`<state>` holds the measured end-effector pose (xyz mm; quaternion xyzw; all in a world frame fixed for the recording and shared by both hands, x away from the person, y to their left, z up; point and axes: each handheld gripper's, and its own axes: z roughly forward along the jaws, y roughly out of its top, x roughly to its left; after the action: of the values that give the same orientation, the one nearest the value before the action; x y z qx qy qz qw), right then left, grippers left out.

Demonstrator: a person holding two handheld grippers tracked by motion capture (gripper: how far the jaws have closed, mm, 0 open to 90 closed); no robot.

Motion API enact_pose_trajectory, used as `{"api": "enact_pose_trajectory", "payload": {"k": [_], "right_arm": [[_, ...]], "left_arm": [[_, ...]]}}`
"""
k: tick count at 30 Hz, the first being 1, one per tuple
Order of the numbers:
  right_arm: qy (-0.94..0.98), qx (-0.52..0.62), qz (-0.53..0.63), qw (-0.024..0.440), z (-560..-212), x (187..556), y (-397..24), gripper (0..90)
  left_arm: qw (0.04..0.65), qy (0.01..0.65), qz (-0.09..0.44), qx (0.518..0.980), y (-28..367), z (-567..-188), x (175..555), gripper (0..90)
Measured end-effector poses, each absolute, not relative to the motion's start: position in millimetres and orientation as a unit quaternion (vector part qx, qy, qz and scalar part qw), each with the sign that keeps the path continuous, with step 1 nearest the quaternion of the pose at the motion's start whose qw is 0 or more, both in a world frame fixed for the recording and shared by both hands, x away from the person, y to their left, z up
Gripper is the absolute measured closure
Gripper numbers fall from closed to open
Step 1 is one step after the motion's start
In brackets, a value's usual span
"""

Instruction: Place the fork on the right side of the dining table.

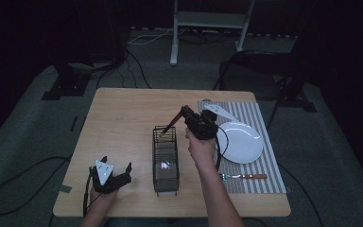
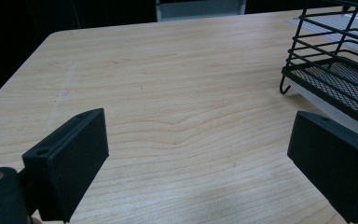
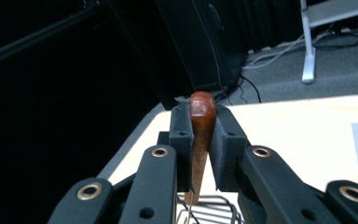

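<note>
- Your right gripper (image 3: 200,140) is clamped on a wooden utensil handle (image 3: 201,126). The working end is hidden: in the right gripper view the handle narrows and drops out of sight behind the jaws, so you cannot tell what kind of utensil it is.
- In the high view the handle (image 1: 172,122) is small and dim. Its long axis slants from the right gripper (image 1: 185,112) down and to the left, lower end at the far rim of the black wire basket (image 1: 165,163).
- The pale contents inside the basket are too dark to identify.
- Your left gripper (image 1: 117,166) rests near the table (image 1: 123,123) front edge, jaws wide apart and empty.
- Beyond the basket, a white plate (image 1: 240,142) sits on a striped placemat (image 1: 264,175), and a second wooden-handled utensil (image 1: 246,177) lies just in front of it.
</note>
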<state>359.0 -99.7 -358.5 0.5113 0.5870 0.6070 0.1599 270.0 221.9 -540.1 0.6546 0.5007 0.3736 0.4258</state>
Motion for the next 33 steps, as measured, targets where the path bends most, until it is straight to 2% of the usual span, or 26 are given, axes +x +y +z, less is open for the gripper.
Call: {"api": "enact_pose_trajectory", "payload": {"k": [11, 15, 17, 21, 22, 25, 29, 33], "right_arm": [[0.566, 0.502, 0.632, 0.167, -326, 362, -121, 80.4], [0.551, 0.507, 0.643, 0.160, -319, 363, -131, 80.4], [0.536, 0.507, 0.661, 0.139, -316, 364, -138, 80.4], [0.525, 0.511, 0.665, 0.145, -311, 366, -147, 80.4], [0.513, 0.515, 0.673, 0.135, -309, 371, -156, 80.4], [0.497, 0.535, 0.670, 0.132, -310, 382, -173, 80.4], [0.486, 0.563, 0.649, 0.160, -316, 397, -189, 80.4], [0.478, 0.587, 0.631, 0.169, -328, 416, -203, 80.4]], "left_arm": [[0.425, 0.501, 0.373, 0.656, 222, -540, 270, 5.1], [0.425, 0.501, 0.373, 0.655, 222, -540, 270, 5.0], [0.425, 0.501, 0.374, 0.655, 222, -540, 270, 5.0], [0.425, 0.501, 0.373, 0.656, 222, -540, 270, 5.0], [0.426, 0.503, 0.370, 0.655, 223, -540, 271, 5.0], [0.426, 0.506, 0.368, 0.653, 223, -540, 271, 5.0], [0.428, 0.503, 0.371, 0.653, 222, -540, 270, 5.0], [0.427, 0.506, 0.369, 0.652, 222, -540, 271, 5.1]]}}
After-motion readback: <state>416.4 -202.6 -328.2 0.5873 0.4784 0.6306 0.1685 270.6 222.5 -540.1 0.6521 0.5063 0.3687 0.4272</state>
